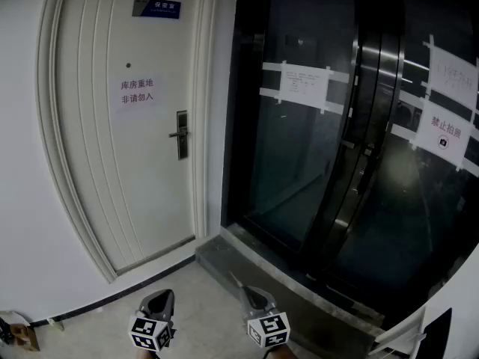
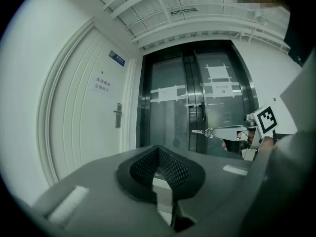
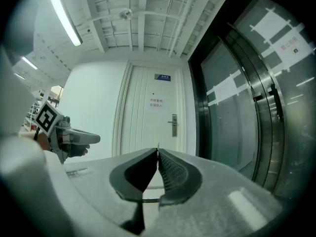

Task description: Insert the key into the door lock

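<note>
Peeking from right claw (image 3: 158, 151): key (image 3: 158, 145) sliver.

Door (image 1: 127, 163): left. Lock plate (image 1: 182, 134): on its right edge, mid-height. Notice (image 1: 137, 93): on door, above-left of lock plate. Nameplate (image 1: 156, 7): above notice. Glass doors (image 1: 314, 140): right of door, behind step (image 1: 307, 296). Left claw (image 1: 160, 296), right claw (image 1: 251, 295): side by side before door; key (image 2: 200, 132) in right claw.

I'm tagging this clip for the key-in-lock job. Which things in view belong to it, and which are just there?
Belongs to the job:
key
right gripper, shut on it
door lock
white door

Just there:
left gripper, idle
glass doors
taped notices
</note>
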`<state>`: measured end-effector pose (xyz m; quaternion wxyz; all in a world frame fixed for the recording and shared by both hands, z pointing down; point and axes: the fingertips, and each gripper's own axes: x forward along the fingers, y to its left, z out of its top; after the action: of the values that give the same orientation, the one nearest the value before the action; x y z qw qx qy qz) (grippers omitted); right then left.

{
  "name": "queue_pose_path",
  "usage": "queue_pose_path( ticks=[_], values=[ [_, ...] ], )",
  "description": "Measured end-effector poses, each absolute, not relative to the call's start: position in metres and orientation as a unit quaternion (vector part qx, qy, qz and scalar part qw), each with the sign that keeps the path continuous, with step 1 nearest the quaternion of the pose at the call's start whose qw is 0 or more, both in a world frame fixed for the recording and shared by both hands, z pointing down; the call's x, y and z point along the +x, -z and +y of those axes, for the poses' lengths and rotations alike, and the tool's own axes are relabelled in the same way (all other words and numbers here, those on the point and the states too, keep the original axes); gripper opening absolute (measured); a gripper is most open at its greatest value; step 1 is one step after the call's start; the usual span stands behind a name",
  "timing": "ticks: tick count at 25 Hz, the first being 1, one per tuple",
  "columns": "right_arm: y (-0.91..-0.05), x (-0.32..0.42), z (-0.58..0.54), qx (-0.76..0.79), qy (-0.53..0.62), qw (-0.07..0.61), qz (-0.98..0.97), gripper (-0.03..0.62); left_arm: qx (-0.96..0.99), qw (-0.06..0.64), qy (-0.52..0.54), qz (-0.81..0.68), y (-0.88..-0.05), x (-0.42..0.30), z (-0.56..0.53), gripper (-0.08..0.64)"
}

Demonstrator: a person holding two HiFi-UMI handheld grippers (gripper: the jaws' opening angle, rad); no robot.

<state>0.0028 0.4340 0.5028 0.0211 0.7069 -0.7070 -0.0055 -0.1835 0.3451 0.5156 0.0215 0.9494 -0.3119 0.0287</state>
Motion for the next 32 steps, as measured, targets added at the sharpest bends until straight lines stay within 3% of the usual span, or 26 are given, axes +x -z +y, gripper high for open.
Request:
queue_pose_path(
  ticks=[27, 32],
  values=[
    [-0.509, 0.048, 0.414, 0.69, 0.012, 0.012, -0.723, 0.011, 0.943, 0.015, -0.037, -0.33, -0.522, -0.14, 0.333, 0.003],
    [-0.513, 0.052, 0.387, 0.687, 0.01, 0.015, -0.726, 0.011, 0.947, 0.04, -0.037, -0.316, -0.523, -0.127, 0.315, 0.003]
  ],
)
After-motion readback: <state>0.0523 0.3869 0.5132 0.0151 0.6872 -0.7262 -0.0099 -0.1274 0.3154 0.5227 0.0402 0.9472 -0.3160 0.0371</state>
